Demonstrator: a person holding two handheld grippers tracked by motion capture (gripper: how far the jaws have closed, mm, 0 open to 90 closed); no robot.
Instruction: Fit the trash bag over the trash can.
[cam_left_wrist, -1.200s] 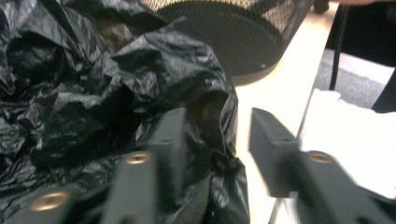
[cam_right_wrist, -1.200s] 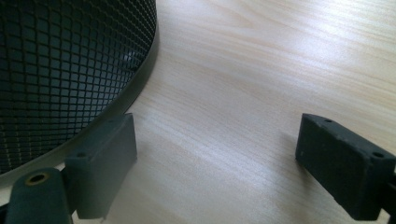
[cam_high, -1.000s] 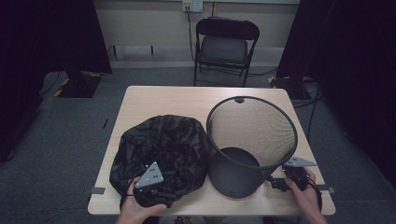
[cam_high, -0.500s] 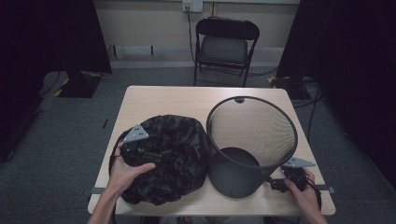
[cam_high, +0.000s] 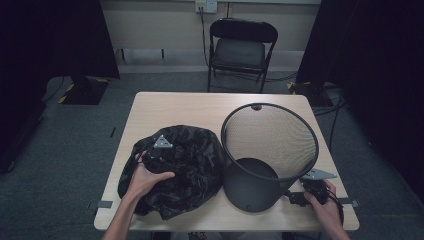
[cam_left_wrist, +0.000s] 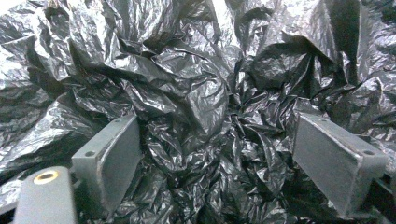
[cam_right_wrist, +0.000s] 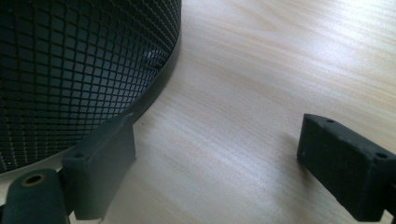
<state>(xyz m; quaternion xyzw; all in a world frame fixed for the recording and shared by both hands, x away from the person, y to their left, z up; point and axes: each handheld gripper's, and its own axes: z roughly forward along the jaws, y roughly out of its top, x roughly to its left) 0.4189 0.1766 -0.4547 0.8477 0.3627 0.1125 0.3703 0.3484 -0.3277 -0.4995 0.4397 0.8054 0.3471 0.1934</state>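
Left claw (cam_high: 159, 150) shifted farther across black bag (cam_high: 190, 160), jaws just spread, crumpled film between | right claw (cam_high: 300, 196) spread beside mesh bin (cam_high: 270, 145)

Readable text: we find none in any of the three views.
Black bag (cam_high: 185, 165): we see crinkled glossy plastic, with no print or label on it.
Mesh bin (cam_high: 272, 150): we see plain dark mesh and a solid base band, with no brand mark or sticker.
Counter (cam_high: 200, 107): we see bare pale wood grain, with no writing or number.
Wall outlet (cam_high: 205, 5): we make out a small pale plate behind the chair, too small for us to read any marking.
Floor stripes (cam_high: 67, 92): we see yellow and black hazard-style marks at the left, a sign without words.
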